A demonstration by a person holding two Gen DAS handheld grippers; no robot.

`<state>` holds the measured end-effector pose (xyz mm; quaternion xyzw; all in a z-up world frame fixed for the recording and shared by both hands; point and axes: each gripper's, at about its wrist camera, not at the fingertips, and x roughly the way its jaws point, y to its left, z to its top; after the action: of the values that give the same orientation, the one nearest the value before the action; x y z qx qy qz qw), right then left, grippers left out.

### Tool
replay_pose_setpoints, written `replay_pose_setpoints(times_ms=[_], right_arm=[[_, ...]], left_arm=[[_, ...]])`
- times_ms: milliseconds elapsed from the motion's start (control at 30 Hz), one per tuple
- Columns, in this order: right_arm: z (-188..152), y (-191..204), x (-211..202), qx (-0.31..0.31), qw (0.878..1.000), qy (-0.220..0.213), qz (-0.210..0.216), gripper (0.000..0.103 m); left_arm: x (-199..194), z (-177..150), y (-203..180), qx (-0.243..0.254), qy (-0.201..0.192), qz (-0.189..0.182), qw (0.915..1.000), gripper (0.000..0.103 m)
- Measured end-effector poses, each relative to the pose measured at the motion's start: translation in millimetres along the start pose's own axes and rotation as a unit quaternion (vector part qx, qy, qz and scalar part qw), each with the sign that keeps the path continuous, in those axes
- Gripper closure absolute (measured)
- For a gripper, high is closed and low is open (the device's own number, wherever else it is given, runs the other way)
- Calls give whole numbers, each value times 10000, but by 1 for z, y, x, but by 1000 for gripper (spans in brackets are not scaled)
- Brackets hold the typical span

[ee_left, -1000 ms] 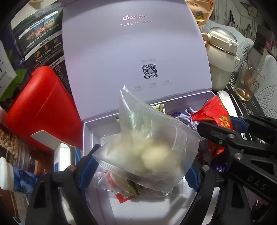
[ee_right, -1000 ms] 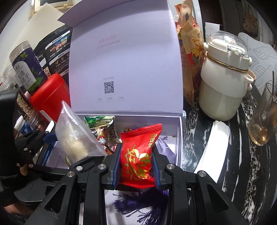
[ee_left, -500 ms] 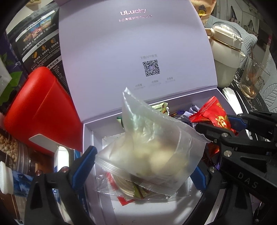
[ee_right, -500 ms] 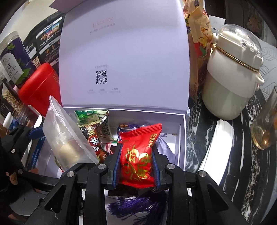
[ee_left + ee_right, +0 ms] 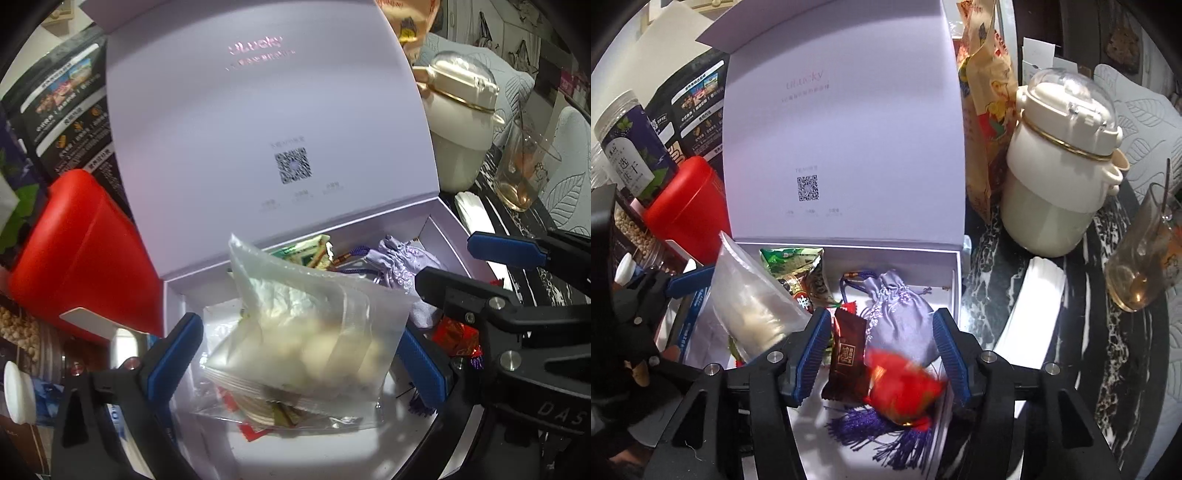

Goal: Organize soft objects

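Note:
An open lilac gift box (image 5: 173,295) (image 5: 955,273) holds snack packets and a lilac drawstring pouch (image 5: 901,317) (image 5: 406,258). My left gripper (image 5: 295,354) is open around a clear plastic bag of pale round pieces (image 5: 317,332), which rests on the packets inside the box; the bag also shows in the right wrist view (image 5: 753,306). My right gripper (image 5: 879,358) is open over the box. A red foil packet (image 5: 901,387) lies blurred between its fingers, free of the pads, beside a brown candy wrapper (image 5: 847,354).
A red canister (image 5: 77,251) (image 5: 687,206) and jars stand left of the box. A cream lidded pot (image 5: 1060,177), a glass with liquid (image 5: 1141,266) and a tall snack bag (image 5: 990,110) stand to the right on the dark marble table (image 5: 1082,369).
Both grippers have opened. The red packet has dropped from my right gripper into the box. The clear bag has been let go and has settled lower in the box.

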<state>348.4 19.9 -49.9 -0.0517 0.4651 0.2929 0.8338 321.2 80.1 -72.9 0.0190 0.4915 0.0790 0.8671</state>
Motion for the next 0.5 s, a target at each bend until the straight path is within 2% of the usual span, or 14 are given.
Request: replay_pose_setpoints(times_ms=[167,300,367,500], right_arm=[[-3,-11,-6,133,9999,38,-21,46],[-12,-25,-21,186,9998,-93,11,44],[-12,-28,-30,236,9996,-181,12,41],[-10,-28,-51,226,9991,-369,-4,40]], left_arm=[[1,1,-6,29,29,-48,10000,0],[-11,3,-3,-46,-140,-219,9997,0],[-21,4,1,-81,-256,-243,9993,0],[-42,5,7,-185,-488,-229,9984,0]])
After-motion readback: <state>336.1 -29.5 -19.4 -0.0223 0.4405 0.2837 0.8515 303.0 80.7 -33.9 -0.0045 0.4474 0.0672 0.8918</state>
